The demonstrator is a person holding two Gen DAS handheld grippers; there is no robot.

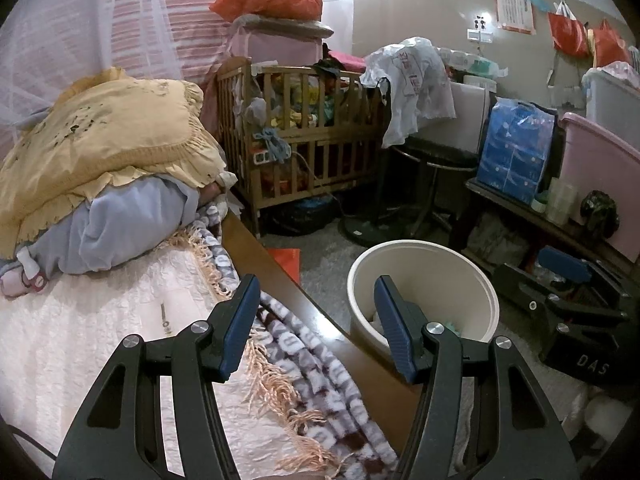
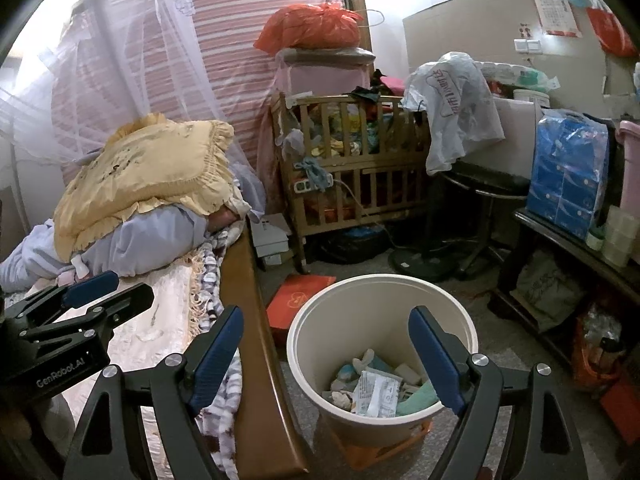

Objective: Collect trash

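Cream trash bin (image 2: 382, 344) on floor, just beside wooden side rail of bed (image 2: 256, 320), toward foot end. Wrappers and scraps (image 2: 376, 388) heaped in bottom of bin; nothing further to collect made out on bed or floor from here.

Right tool (image 2: 326, 344): jaws opening, wide, nothing between them. Bin directly ahead and below, its mouth framed between the two fingers. Likely just after a drop.

Left tool (image 1: 316, 312): half-open, empty. Over bed edge, above patterned fringed blanket (image 1: 320, 384); bin off to its right across the rail. Right hand clearly nearer bin, left hand nearer bedding.

Relation that matters next: any remaining piece must be sought away from bin, probably bed side, so left tool better placed for pickup, right tool for delivery. Long axis of a next item not judgeable, none identified.

View differences: right wrist view looks down into bin and shows contents, also orange flat box (image 2: 296, 300) on floor behind bin and orange crate under it. Left wrist view shows only bin's inner wall and a sliver of contents, but more quilt (image 1: 100, 320) surface, plus right tool at far right.
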